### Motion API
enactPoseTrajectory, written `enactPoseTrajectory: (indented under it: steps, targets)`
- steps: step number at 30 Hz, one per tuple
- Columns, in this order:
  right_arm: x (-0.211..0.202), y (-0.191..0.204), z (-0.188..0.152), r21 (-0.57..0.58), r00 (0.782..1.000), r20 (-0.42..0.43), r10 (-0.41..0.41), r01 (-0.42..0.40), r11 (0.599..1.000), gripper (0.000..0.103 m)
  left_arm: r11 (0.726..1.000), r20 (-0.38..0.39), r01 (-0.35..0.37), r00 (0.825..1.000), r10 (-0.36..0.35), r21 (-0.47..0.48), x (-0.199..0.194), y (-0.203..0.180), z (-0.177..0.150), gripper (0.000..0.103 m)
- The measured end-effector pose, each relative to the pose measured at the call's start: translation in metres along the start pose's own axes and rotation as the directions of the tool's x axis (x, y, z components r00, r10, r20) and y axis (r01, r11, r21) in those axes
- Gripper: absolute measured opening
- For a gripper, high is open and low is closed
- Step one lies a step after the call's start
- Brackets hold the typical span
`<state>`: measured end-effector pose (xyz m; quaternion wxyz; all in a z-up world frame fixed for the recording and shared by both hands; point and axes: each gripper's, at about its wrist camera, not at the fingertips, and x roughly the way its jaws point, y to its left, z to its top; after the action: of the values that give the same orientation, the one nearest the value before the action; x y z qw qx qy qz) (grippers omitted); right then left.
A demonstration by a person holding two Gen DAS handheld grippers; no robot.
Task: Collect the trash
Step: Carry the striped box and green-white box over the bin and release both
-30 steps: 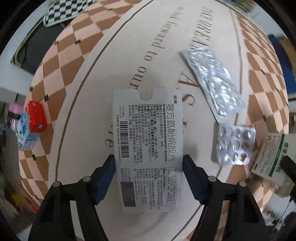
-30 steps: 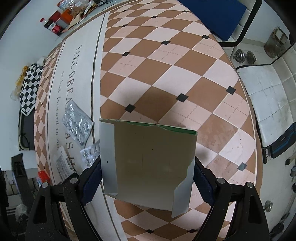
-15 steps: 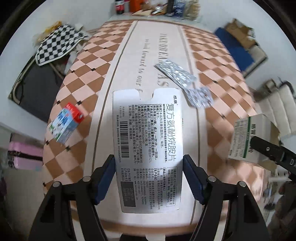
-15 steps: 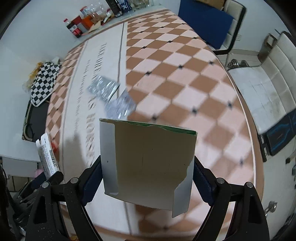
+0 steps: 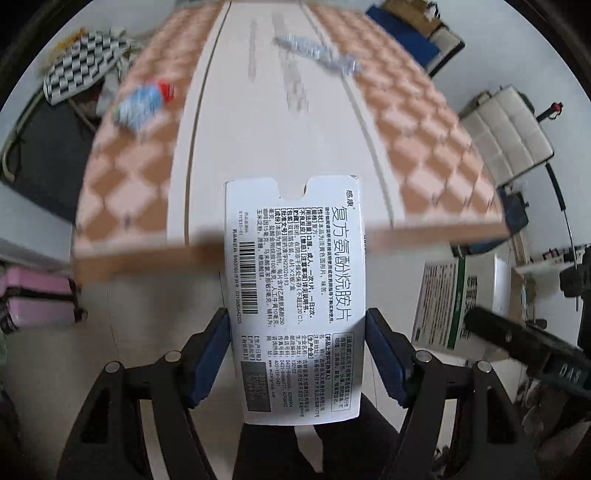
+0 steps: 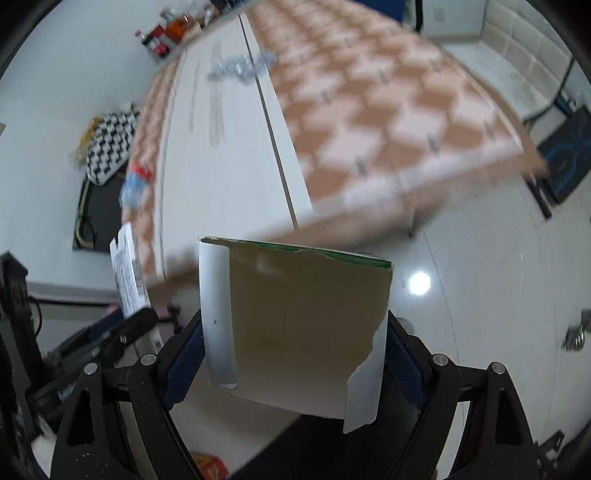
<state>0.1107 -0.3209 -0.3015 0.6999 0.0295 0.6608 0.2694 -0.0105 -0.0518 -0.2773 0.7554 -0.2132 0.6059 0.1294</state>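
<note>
My left gripper is shut on a flat white medicine box with black print and a barcode. My right gripper is shut on a torn green-and-white carton, open side toward the camera. Both are held off the near edge of the table, above the floor. Each gripper's load shows in the other view: the carton at the right, the white box at the left. Silver blister packs and a small blue-red milk carton lie on the table, blurred.
A checkered cloth lies beyond the table's left side. A white cushioned seat and a blue chair stand to the right. Bottles and packets crowd the far end. Pink cases sit at the left on the floor.
Both grippers have pulled back and away from the tabletop with their boxes; the table has receded and its near edge and the floor have come into view.
</note>
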Motion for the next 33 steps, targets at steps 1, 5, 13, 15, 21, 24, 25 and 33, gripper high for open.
enactPoseTrajectory:
  steps: [1, 5, 13, 15, 21, 24, 25, 33]
  targets:
    - [0.007, -0.007, -0.015, 0.007, 1.000, -0.026, 0.001, -0.001, 1.000, 0.089, 1.000, -0.019, 0.000, 1.000, 0.000, -0.008, 0.009, 0.001, -0.012, 0.070]
    - [0.052, -0.043, -0.061, 0.045, 0.993, -0.120, -0.002, 0.007, 0.999, 0.089, 0.998, -0.103, 0.018, 0.994, -0.025, -0.068, 0.064, 0.010, -0.047, 0.070]
    - [0.204, -0.120, -0.090, 0.104, 0.984, -0.179, -0.009, 0.028, 0.994, 0.089, 0.966, -0.203, 0.112, 0.966, -0.161, -0.233, 0.240, 0.038, -0.068, 0.071]
    - [0.250, -0.138, -0.089, 0.121, 0.981, -0.192, -0.003, 0.027, 0.992, 0.089, 0.948, -0.218, 0.138, 0.954, -0.205, -0.288, 0.279, 0.047, -0.066, 0.071]
    - [0.357, -0.169, -0.074, 0.175, 0.968, -0.246, 0.053, -0.009, 0.984, 0.092, 0.929, -0.218, 0.162, 0.945, -0.243, -0.331, 0.355, 0.064, -0.053, 0.085]
    - [0.393, -0.178, -0.067, 0.197, 0.960, -0.267, 0.085, -0.032, 0.980, 0.094, 0.939, -0.222, 0.144, 0.950, -0.219, -0.312, 0.368, 0.069, -0.045, 0.103]
    - [0.406, -0.179, -0.065, 0.184, 0.958, -0.273, 0.089, -0.038, 0.982, 0.095, 0.942, -0.219, 0.134, 0.953, -0.207, -0.307, 0.369, 0.072, -0.044, 0.103]
    - [0.430, -0.160, -0.055, 0.093, 0.962, -0.271, 0.036, -0.011, 0.996, 0.103, 0.970, -0.097, -0.043, 0.995, 0.020, -0.241, 0.349, 0.088, -0.054, 0.103]
